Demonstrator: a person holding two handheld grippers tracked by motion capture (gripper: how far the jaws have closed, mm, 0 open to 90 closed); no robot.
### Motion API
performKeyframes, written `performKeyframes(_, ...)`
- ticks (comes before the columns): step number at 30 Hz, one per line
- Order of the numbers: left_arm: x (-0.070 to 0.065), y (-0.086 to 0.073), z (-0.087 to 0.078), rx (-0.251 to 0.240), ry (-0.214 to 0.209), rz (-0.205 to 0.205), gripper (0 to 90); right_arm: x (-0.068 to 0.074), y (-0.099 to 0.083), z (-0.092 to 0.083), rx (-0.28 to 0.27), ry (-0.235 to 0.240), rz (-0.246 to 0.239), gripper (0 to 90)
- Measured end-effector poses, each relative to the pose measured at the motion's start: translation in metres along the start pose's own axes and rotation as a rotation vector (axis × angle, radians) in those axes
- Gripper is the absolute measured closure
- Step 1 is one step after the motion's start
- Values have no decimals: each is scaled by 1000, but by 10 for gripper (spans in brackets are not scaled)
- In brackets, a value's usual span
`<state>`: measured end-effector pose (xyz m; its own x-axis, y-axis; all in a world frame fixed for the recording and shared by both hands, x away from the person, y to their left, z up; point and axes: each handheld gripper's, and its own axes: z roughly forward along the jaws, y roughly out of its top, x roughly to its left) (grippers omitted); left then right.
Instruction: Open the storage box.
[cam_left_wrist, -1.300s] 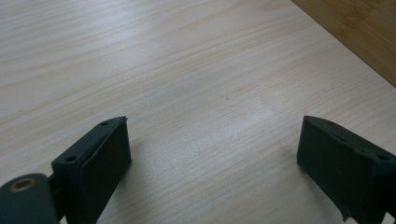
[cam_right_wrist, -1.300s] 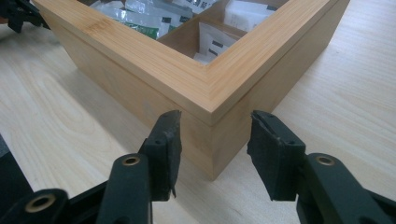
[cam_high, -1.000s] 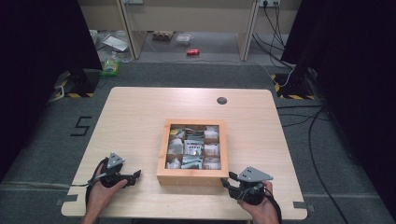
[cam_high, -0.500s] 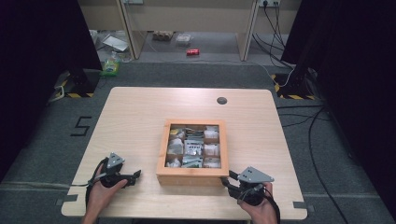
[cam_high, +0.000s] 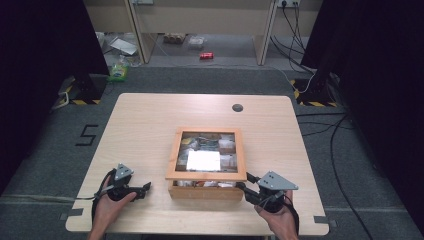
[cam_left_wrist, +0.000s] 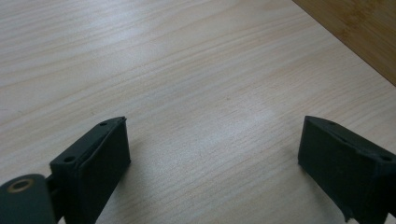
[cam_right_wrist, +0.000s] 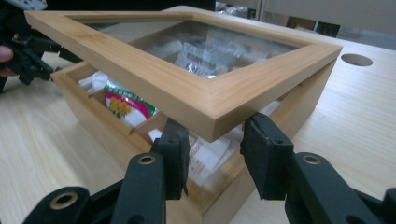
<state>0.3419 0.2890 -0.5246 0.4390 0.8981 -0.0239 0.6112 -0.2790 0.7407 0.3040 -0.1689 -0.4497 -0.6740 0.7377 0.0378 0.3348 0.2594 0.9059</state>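
A wooden box (cam_high: 200, 193) stands mid-table, with a glass-paned lid (cam_high: 172, 155) tilted up at its front edge. My right gripper (cam_high: 243, 186) sits at the front right corner of the lid (cam_right_wrist: 140, 60). The right gripper (cam_right_wrist: 212, 140) has its jaws closed against that corner from both sides and holds it raised. Sachets (cam_right_wrist: 125, 105) show in the gap beneath. My left gripper (cam_high: 145, 189) rests low, left of the box. The left gripper (cam_left_wrist: 212, 135) is open over bare wood, with the box side (cam_left_wrist: 364, 28) just ahead.
The light wooden table (cam_high: 150, 125) has a round cable hole (cam_high: 237, 107) behind the box. Beyond it the grey floor holds cables (cam_high: 345, 130), a red can (cam_high: 206, 55) and some clutter by the far cabinets. Dark curtains hang at both sides.
The lid's front edge has come up off the box, showing the sachets beneath. Both hands stay about where they were.
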Motion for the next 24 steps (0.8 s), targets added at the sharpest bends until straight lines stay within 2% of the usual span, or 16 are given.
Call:
performKeyframes(10, 0, 0, 0, 2, 0, 0, 73, -11, 16, 6, -52, -3, 36, 626)
performKeyframes(17, 0, 0, 0, 3, 0, 1, 73, -18, 28, 11, -83, 3, 44, 626)
performKeyframes(21, 0, 0, 0, 3, 0, 1, 72, -21, 43, 16, -118, -2, 27, 626)
performKeyframes(24, 0, 0, 0, 2, 0, 0, 72, -22, 50, 18, -122, -10, 11, 628)
